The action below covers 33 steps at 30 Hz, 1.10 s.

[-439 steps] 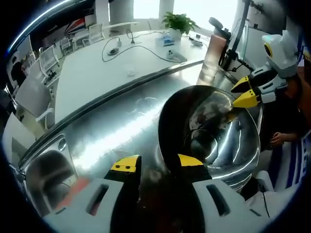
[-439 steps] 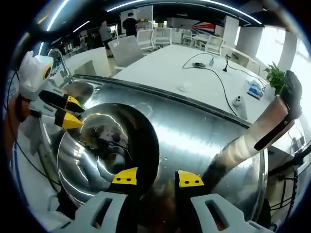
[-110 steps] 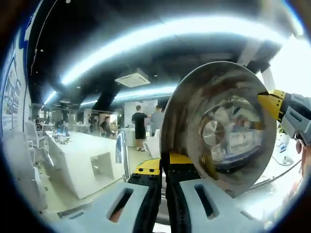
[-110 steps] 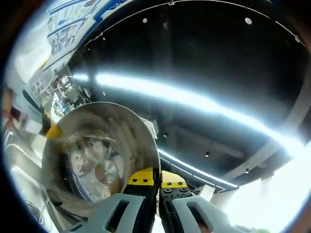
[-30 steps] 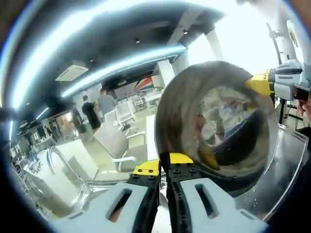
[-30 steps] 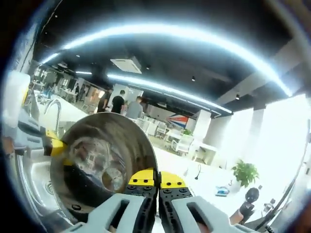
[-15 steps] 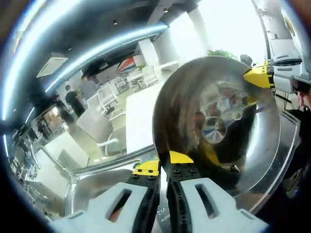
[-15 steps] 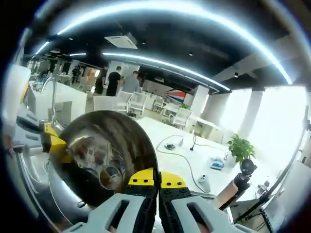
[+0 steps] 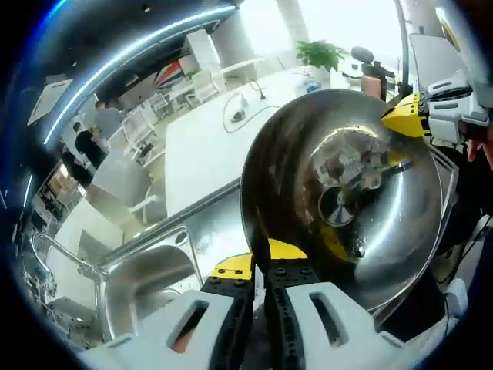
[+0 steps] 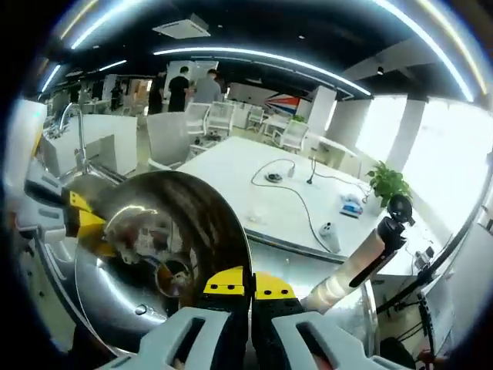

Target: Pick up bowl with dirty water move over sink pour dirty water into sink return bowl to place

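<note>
1. The left gripper [image 9: 259, 264] is clenched on the near rim of the steel bowl [image 9: 343, 193], its yellow-tipped jaws pressed together with only the thin metal edge between them; the right gripper [image 10: 240, 283] bites the opposite rim in the same way, and its yellow tip shows at the bowl's far edge in the left gripper view.
2. A second ago the bowl stood steeply tipped against ceiling lights and distant people; now it sits closer to level, above the steel counter [image 9: 212, 231], so I judge the pour finished and the return leg under way.
3. Inside the bowl only a few droplets and a brownish film cling to the wall; no pooled water shows.
4. The sink basin [image 9: 142, 285] lies beside the bowl on the left gripper's side, with the faucet [image 10: 75, 135] beyond it.
5. Past the bowl stretch a white table [image 10: 254, 196] with cables and a potted plant [image 10: 387, 183].
</note>
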Each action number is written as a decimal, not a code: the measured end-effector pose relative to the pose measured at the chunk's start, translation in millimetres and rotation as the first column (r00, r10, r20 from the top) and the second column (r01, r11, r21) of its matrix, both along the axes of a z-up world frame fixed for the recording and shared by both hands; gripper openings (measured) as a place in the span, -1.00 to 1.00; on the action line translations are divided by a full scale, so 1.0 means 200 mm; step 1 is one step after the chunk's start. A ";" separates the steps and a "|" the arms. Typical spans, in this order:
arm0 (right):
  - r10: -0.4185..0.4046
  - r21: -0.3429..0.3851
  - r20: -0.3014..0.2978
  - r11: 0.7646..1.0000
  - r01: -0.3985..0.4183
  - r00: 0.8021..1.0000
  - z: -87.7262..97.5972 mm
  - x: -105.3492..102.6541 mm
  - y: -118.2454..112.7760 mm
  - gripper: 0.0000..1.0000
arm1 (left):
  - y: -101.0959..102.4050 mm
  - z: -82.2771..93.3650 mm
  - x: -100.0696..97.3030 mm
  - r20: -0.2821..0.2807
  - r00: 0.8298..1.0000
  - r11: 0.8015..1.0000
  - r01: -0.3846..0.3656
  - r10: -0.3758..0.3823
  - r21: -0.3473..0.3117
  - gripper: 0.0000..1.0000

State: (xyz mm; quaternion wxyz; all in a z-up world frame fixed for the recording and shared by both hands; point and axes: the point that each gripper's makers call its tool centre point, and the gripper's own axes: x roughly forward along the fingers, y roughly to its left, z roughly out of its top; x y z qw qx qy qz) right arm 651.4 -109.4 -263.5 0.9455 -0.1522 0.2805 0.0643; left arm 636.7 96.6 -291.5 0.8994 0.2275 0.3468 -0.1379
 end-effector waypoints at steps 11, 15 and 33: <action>-0.003 -0.005 -0.154 1.000 0.002 0.988 -0.19 -0.07 -0.07 -1.00 | -0.08 -0.18 -0.08 -0.144 0.989 0.999 0.036 -0.031 0.033 -1.00; 0.000 0.001 -0.201 1.000 0.000 0.979 -0.25 -0.09 -0.08 -1.00 | -0.09 -0.24 -0.10 -0.190 0.981 0.997 0.043 -0.031 0.061 -1.00; 0.011 0.009 -0.320 1.000 -0.008 0.947 -0.46 -0.11 -0.12 -1.00 | -0.12 -0.40 -0.12 -0.293 0.955 0.991 0.069 -0.034 0.112 -1.00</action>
